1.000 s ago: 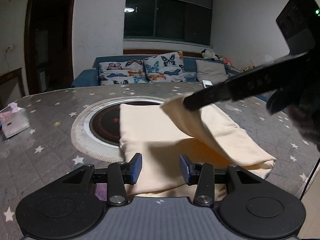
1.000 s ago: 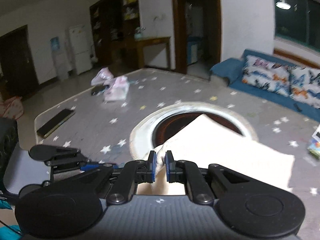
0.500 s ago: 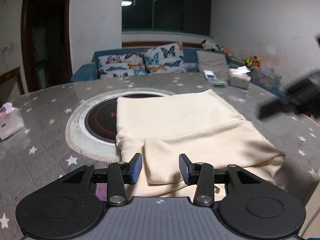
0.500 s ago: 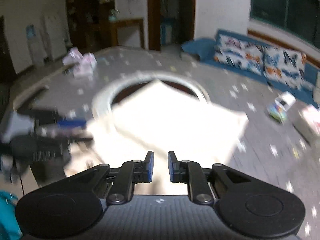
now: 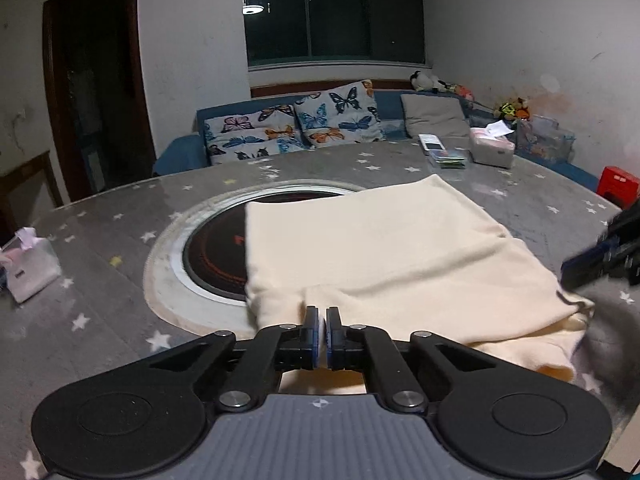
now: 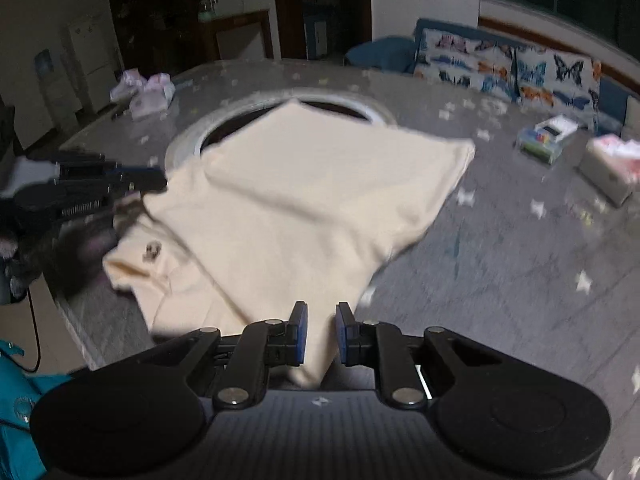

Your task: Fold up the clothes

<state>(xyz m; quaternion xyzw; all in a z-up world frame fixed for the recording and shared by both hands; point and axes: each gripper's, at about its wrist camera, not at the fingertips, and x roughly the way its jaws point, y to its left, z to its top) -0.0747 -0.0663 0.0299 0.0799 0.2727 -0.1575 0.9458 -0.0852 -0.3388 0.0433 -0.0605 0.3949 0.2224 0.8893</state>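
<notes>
A cream garment lies folded on the grey star-patterned table, partly covering a round black hotplate. My left gripper is shut at the garment's near edge, apparently pinching the cloth. From the right wrist view, the left gripper meets the garment at its left corner. My right gripper is open, with a near corner of the cloth lying between and below its fingers. The right gripper also shows at the garment's right corner in the left wrist view.
A tissue pack sits at the table's left. A tissue box and a small box of cards stand at the far right. A sofa with butterfly cushions is behind. The table edge runs close to the garment.
The right gripper dropped the folded flap onto the garment, opened and swung to the garment's right corner. The left gripper went from open to shut at the near edge.
</notes>
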